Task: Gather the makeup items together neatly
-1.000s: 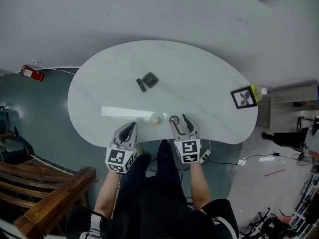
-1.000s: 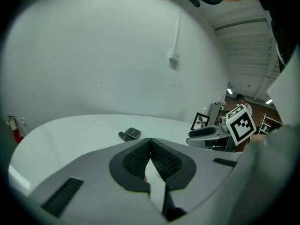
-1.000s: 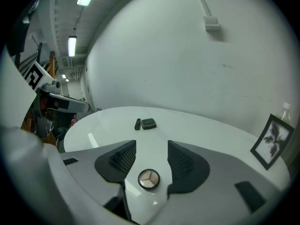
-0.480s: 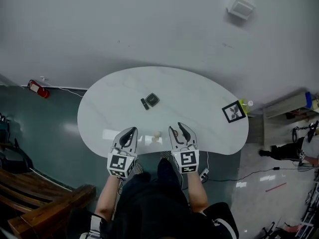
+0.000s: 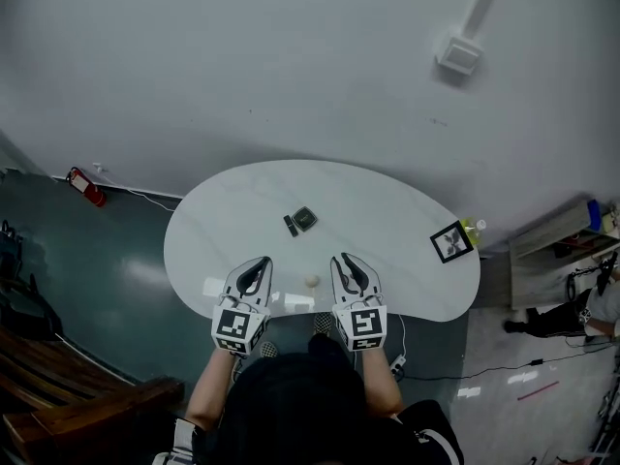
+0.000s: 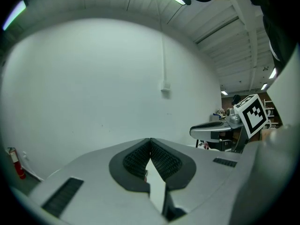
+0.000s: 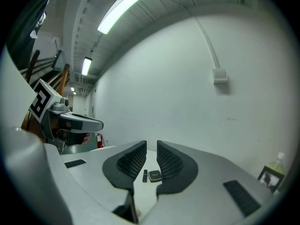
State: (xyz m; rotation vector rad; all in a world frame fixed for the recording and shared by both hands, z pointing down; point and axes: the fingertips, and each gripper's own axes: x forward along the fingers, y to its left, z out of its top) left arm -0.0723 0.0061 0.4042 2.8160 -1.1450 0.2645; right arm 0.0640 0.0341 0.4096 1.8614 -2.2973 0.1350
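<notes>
On the white kidney-shaped table (image 5: 387, 211) lie a dark square compact (image 5: 305, 219) and a dark stick (image 5: 290, 226) side by side near the middle. A small beige ball (image 5: 311, 281) sits near the front edge, between my two grippers. My left gripper (image 5: 257, 264) is held above the front edge, its tips touching and nothing in it (image 6: 150, 140). My right gripper (image 5: 347, 262) is held level beside it. Its jaws have just been closing and stand a narrow gap apart, holding nothing (image 7: 151, 144). Through that gap I see the compact (image 7: 155, 175) and the stick (image 7: 145, 175) far ahead.
A framed picture (image 5: 451, 241) and a yellowish bottle (image 5: 472, 228) stand at the table's right end. A red fire extinguisher (image 5: 87, 190) stands by the wall at left. A wooden bench (image 5: 58, 415) sits at the lower left. A person (image 5: 581, 313) stands far right.
Both grippers and the head camera have risen, so the table looks smaller and farther off. The right gripper's jaws have narrowed from wide apart to a slim gap.
</notes>
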